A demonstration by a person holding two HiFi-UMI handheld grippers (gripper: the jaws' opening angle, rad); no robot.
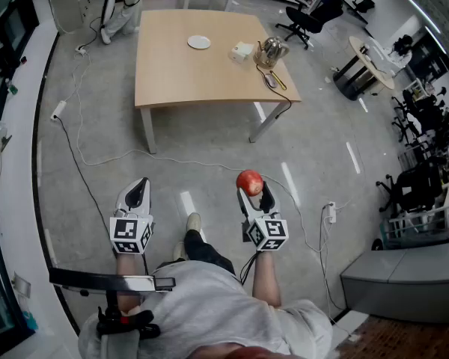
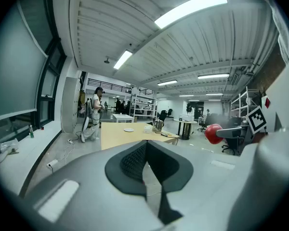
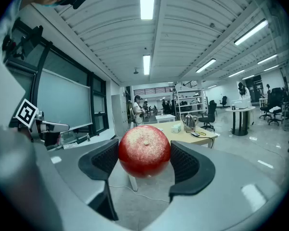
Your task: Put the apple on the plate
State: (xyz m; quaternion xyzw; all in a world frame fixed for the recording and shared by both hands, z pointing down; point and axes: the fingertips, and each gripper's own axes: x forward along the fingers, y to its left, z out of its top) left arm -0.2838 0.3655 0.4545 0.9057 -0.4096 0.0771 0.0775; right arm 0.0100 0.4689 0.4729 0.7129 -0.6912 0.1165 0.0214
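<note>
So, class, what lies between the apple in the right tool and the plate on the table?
Head view: from the apple, grey floor crossed by a white cable, then bare tabletop up to the plate.

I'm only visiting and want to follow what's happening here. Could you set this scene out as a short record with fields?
apple: red, clamped between the jaws of the right hand-held gripper
left hand-held gripper: jaws together, nothing in them
plate: small, white, on the wooden table
also on the table: kettle, small box
person: standing on the floor, well short of the table
apple on plate: not yet
</note>
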